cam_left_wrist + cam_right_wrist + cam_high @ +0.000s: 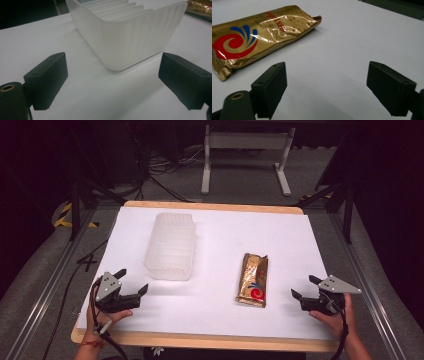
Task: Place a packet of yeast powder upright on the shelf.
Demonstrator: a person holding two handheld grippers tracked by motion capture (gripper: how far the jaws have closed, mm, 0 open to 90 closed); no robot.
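Observation:
A translucent ribbed plastic box (171,245) lies on the white table top, left of centre. A gold snack packet (253,279) with a red and blue swirl lies flat to its right. My left gripper (132,281) rests near the front left edge, open and empty, its jaws aimed at the box (127,32) a short way ahead. My right gripper (303,286) sits near the front right edge, open and empty, right of the packet (259,37). Both are held by hands at the front edge.
The white sheet (220,227) covers a wooden board (210,340) that shows at the front and back edges. Beyond the table are a grey floor, cables and a white desk frame (245,150). Metal rails run along both sides.

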